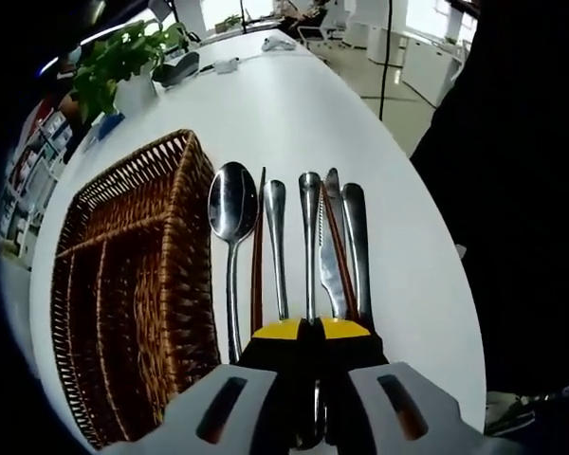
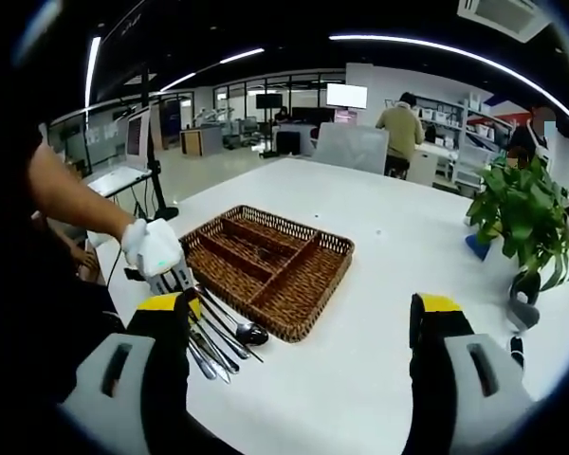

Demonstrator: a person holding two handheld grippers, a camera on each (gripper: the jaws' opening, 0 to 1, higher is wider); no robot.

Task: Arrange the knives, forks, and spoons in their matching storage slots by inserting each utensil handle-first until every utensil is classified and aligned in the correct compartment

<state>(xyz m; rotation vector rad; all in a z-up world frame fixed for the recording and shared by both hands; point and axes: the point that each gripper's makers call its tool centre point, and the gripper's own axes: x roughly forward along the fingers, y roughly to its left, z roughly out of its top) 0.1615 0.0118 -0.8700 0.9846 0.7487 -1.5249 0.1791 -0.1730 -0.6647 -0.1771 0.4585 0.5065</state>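
In the left gripper view we see, at the far left, the wicker tray lying on the white table, its divided compartments bare of cutlery as far as we can make out. Just beside its right edge lies a row of utensils, side by side and pointing away from the camera: first the large spoon with its bowl toward the far end, then a thin reddish-brown chopstick, then a plain steel handle, then a second handle, then the serrated knife crossed by another chopstick, and last one more handle. Our left gripper sits at the near end of this row; its yellow-tipped jaws are together, and the second handle runs down between them, so they look clamped on it. A potted plant stands at the far end of the table. In the right gripper view, a gloved hand at the left holds the other gripper down over the utensil row, which lies just beside the near corner of the tray. Our right gripper hangs above the table with its jaws wide apart and nothing between them. The plant stands at the right, and a person sits with their back to us across the room.
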